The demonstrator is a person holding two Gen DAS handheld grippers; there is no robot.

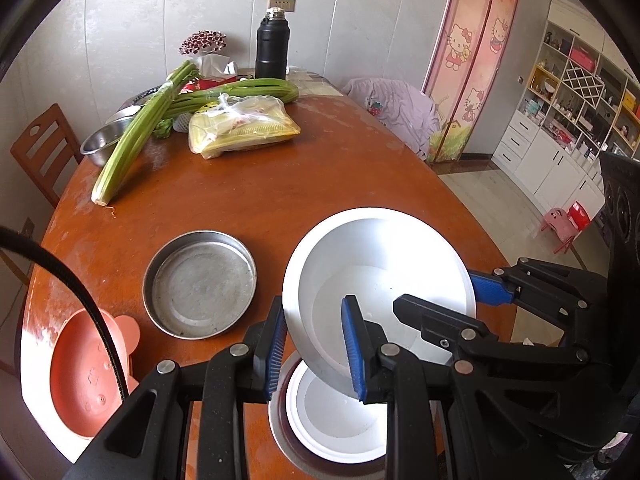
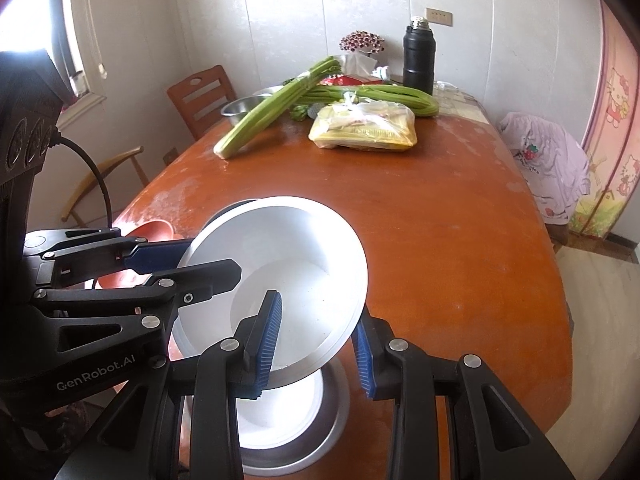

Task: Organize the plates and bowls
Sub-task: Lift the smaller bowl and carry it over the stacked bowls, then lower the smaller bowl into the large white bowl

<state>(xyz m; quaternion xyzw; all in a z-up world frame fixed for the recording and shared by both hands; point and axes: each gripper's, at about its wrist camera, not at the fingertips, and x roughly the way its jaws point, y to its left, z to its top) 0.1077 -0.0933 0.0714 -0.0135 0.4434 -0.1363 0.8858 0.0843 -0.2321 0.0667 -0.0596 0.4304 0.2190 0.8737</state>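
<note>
White and glossy inside, the large bowl hung tilted above the brown counter, lifted clear of the wood and held between both tools; the left tool pinched the rim nearest its camera, one blue pad inside the wall and one outside, and the right tool pinched the opposite rim in the same way, so neither pair of fingers was spread. Directly beneath the raised bowl sat a stack of a white dish nested in a metal-rimmed one, close to the near edge of the counter; to the left lay a shallow steel pan and, further left at the edge, an orange plastic plate, both apart from the bowl. The far end held celery, a bagged packet, a steel mixing bowl and a black flask, none of them in the way. By my judgement the step in hand was carrying the bowl, either off that stack or onto another; which, the views did not settle. The next move would call for levelling the bowl so that it did not slip from two thin rim grips, keeping both hands travelling together, centring it over its resting place, and lowering it before either tool let go.
</note>
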